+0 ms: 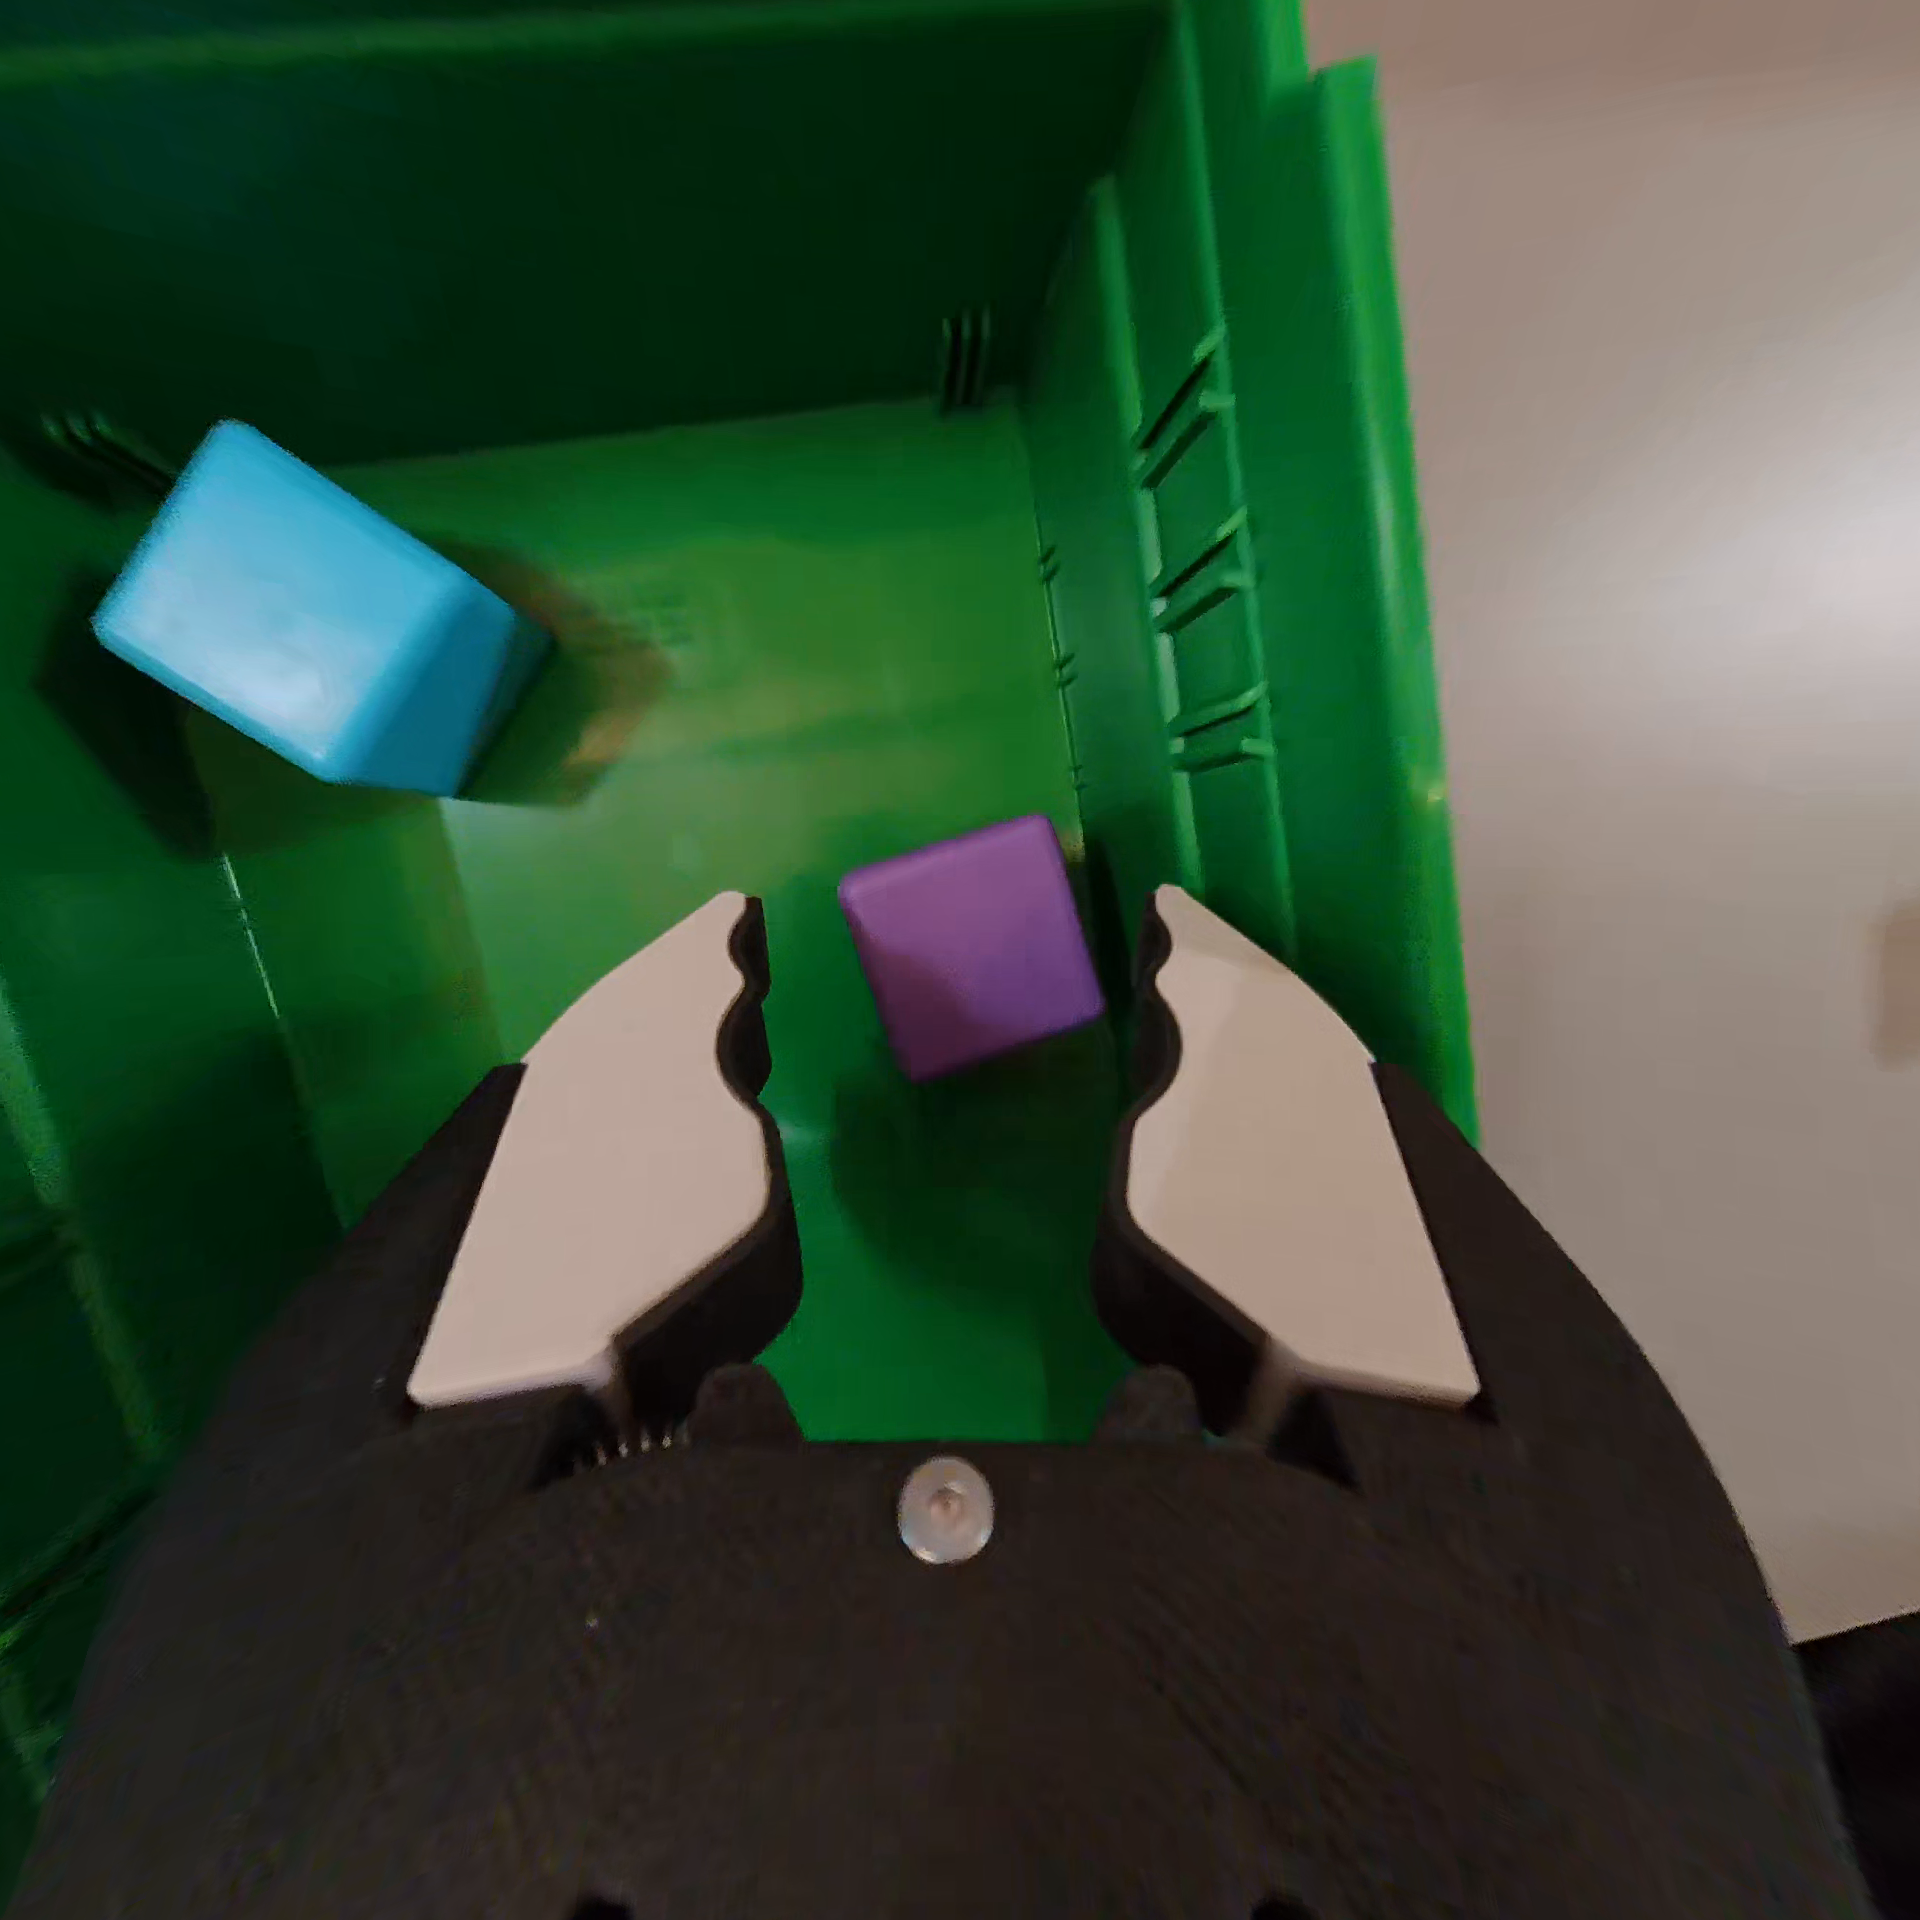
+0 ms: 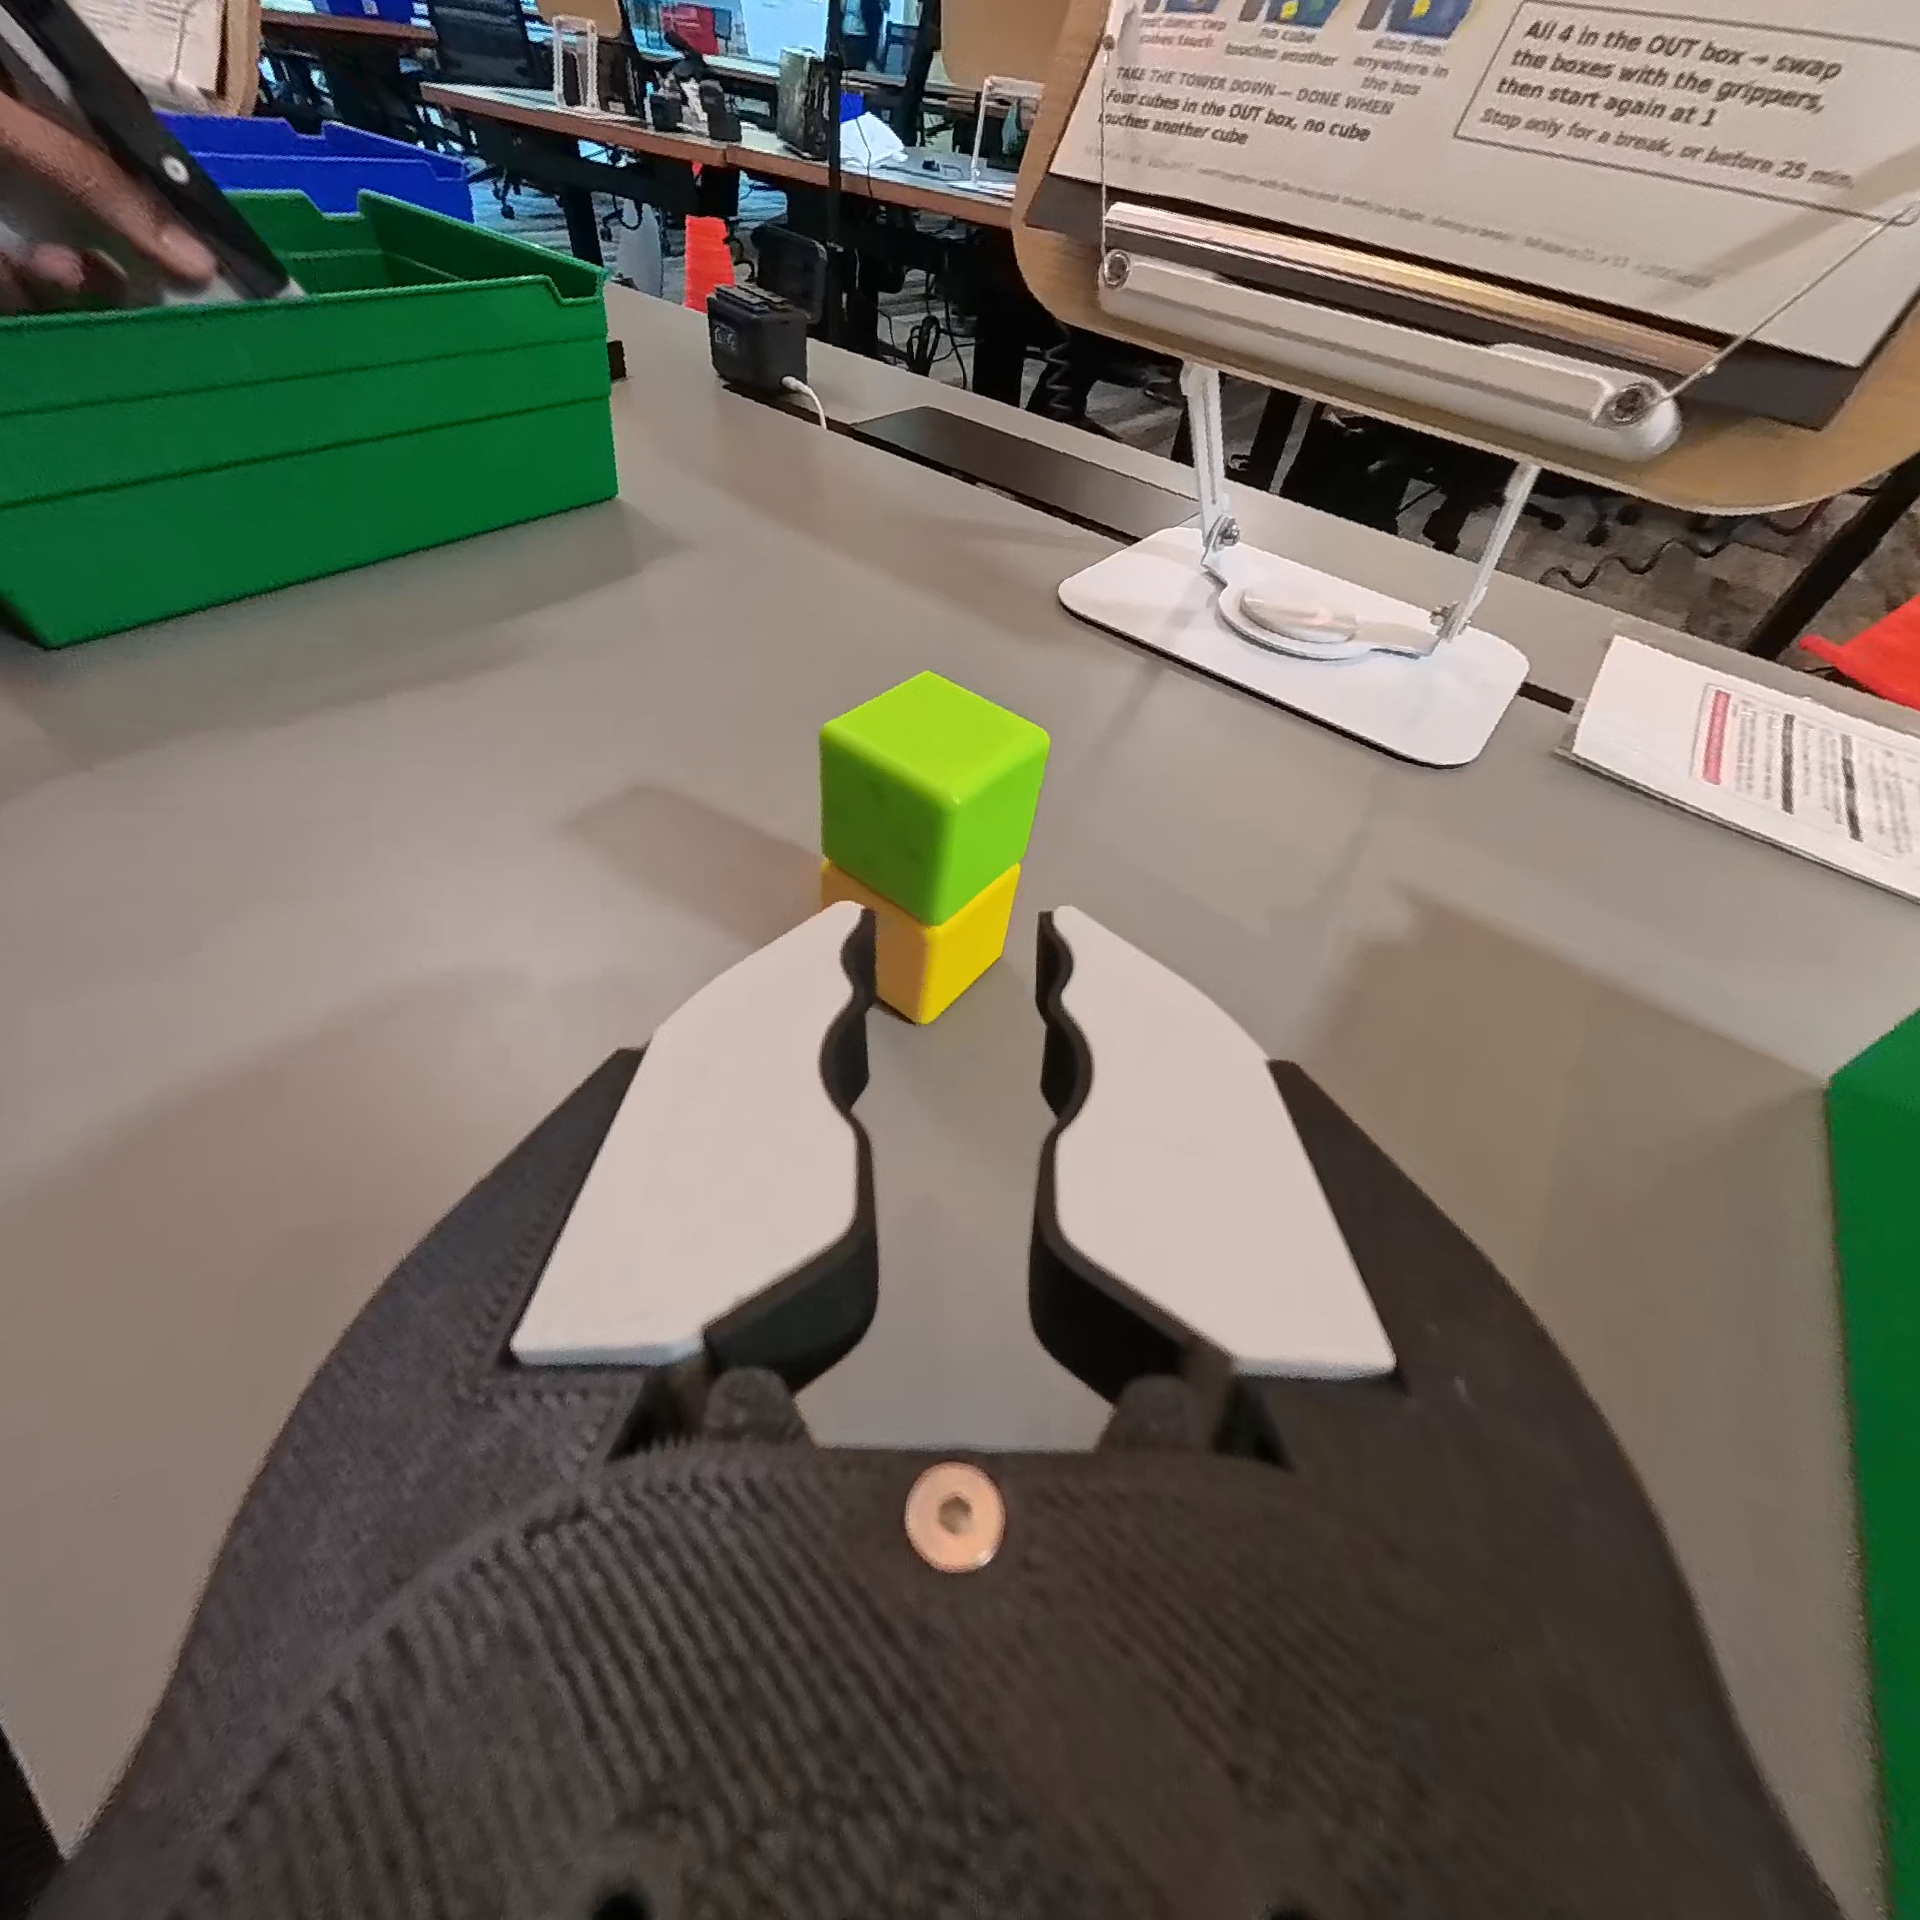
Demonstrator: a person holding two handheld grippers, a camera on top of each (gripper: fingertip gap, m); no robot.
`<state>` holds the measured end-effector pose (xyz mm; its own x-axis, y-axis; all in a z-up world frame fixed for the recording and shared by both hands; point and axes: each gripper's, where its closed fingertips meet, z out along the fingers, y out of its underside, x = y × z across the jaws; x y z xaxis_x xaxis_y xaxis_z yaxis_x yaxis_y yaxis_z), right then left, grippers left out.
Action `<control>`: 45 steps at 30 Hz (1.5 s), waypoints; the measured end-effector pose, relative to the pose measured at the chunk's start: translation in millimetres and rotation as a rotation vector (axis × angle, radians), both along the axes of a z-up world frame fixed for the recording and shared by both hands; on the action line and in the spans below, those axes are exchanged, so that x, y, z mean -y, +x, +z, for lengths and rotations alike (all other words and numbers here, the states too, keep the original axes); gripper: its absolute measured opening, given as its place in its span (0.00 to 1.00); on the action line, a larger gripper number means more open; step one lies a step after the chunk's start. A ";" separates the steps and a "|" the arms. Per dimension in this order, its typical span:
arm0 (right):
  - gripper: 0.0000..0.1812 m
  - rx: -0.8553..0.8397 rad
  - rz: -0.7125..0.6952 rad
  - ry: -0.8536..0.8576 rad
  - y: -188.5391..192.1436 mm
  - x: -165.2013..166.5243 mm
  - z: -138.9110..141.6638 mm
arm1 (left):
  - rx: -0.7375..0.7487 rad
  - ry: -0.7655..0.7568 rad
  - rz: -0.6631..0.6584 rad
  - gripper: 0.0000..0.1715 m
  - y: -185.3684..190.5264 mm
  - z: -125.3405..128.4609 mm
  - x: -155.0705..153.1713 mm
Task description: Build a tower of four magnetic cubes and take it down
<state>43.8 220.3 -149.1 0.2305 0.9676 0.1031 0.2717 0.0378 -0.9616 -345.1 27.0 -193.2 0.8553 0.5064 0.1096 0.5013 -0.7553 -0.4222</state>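
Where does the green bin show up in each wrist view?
Left wrist view: the green bin fills most of the frame, seen from above, holding a blue cube and a purple cube.
Right wrist view: upper left, seen from outside.
Shared landmark: the grey table.

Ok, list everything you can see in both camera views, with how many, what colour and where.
Green bin: 1, green, under the left gripper; also at upper left of the right wrist view.
Blue cube: 1, light blue, inside the bin, far left, tilted, blurred.
Purple cube: 1, purple, inside the bin by its right wall, just beyond the fingertips.
Lime cube: 1, lime green, stacked on the yellow cube.
Yellow cube: 1, yellow, on the table just ahead of the right gripper.
Table: 1, grey.
Blue bins: blue, behind the green bin; count unclear.
Document stand: 1, white base, far right, holding a printed sheet.
Paper sheet: 1, white, right edge.
Second green object: 1, right edge, cut off.
Left gripper: open, holding nothing.
Right gripper: open, holding nothing.
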 end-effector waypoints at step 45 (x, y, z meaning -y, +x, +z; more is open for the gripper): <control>0.16 0.005 -0.035 0.011 12.6 -5.0 -0.9 | -0.185 0.584 -0.492 0.30 113.0 151.7 -111.1</control>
<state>56.3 225.3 -150.0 0.2640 0.9576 0.1150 0.2780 0.0386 -0.9598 -232.1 138.1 -41.5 0.9967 -0.0315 0.0754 0.0494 -0.5021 -0.8634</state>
